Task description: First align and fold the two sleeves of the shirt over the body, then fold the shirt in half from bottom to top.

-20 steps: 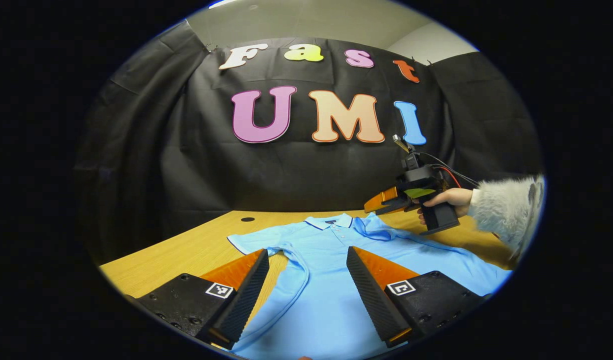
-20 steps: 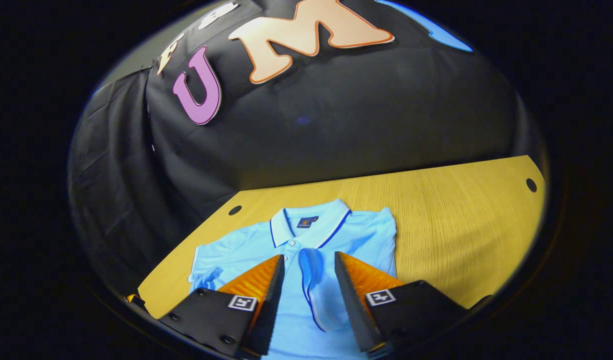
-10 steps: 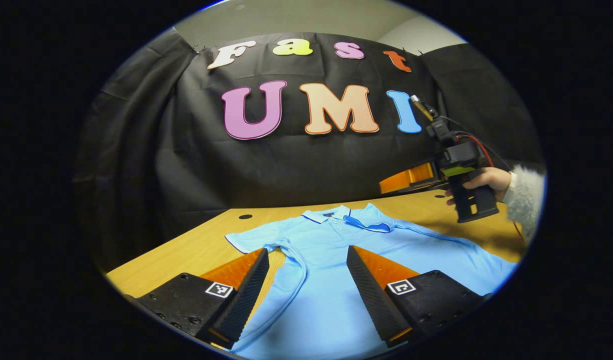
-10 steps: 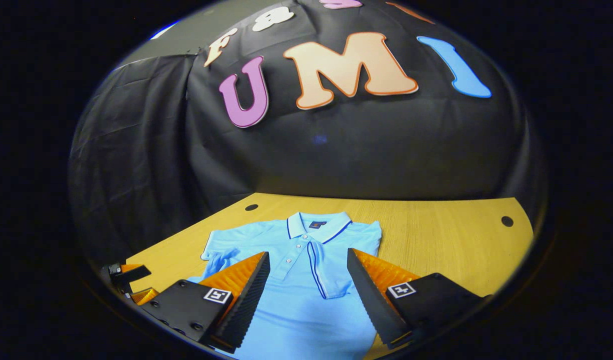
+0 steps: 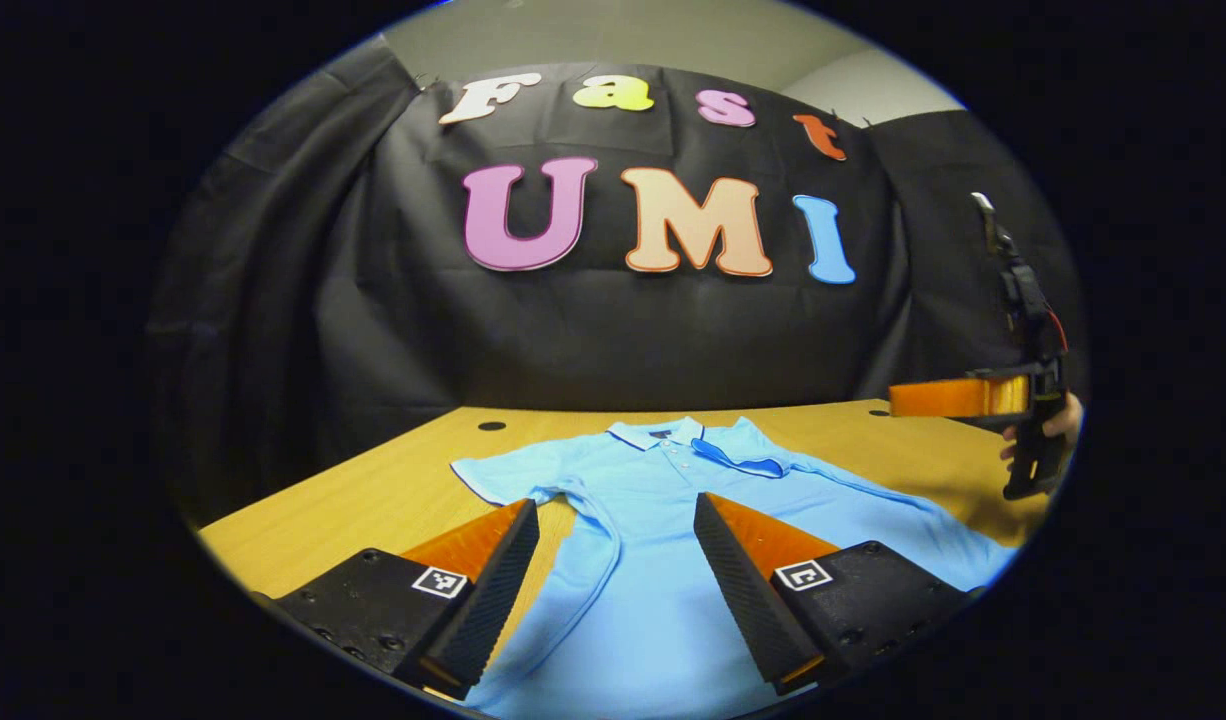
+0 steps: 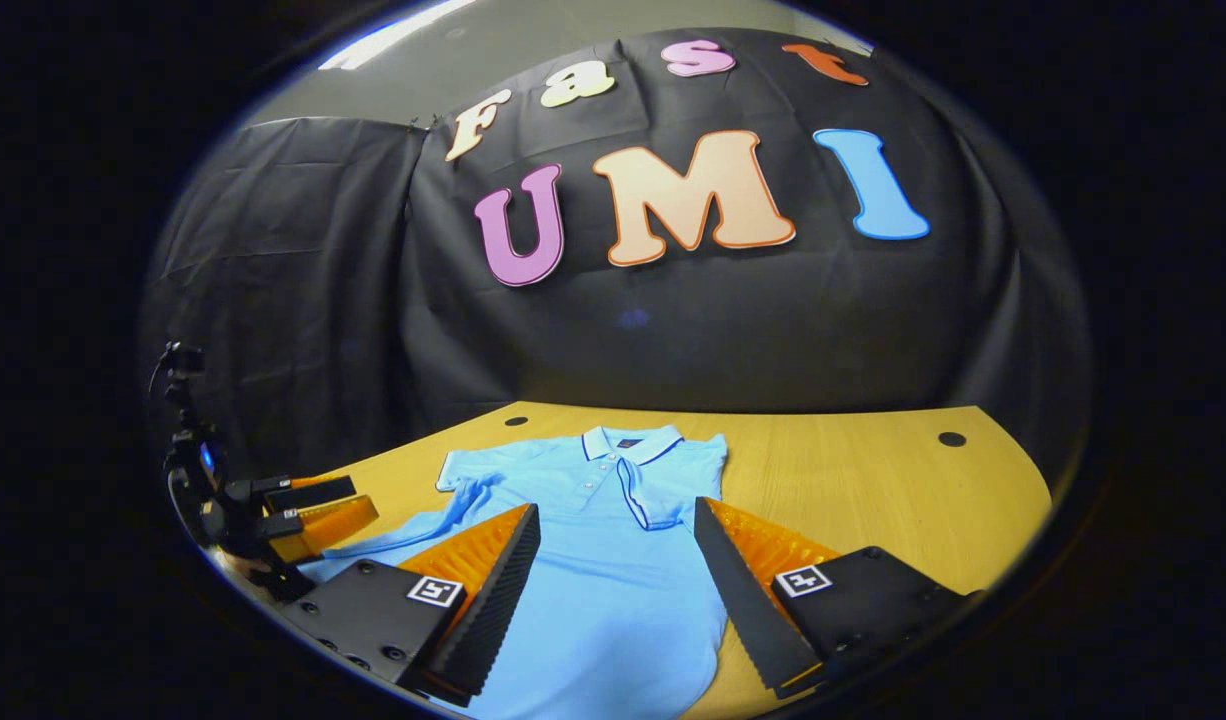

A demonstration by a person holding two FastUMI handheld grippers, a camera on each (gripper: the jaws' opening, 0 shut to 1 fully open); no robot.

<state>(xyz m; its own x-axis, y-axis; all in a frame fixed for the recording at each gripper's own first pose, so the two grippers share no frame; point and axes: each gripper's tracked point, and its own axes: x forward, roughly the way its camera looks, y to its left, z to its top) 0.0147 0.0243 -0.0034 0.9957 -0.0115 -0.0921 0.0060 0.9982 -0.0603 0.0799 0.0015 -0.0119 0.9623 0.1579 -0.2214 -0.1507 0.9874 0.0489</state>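
Below the left hand-held gripper (image 5: pixel 613 590), jaws apart and empty, the light-blue polo shirt (image 6: pixel 603 560) lies flat on the wooden bench (image 6: pixel 873 480); right hand-held gripper (image 6: pixel 613 590) likewise open. Fold the spread sleeve (image 5: pixel 503 475) squarely inward.

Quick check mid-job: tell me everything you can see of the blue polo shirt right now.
The light blue short-sleeved polo shirt lies face up, flat on the wooden table, collar toward the wall. The fabric looks like soft knit; dark piping edges the collar and cuffs, and the placket is buttoned. One sleeve is folded over the chest; the other sleeve still lies spread out. Nothing grips it.
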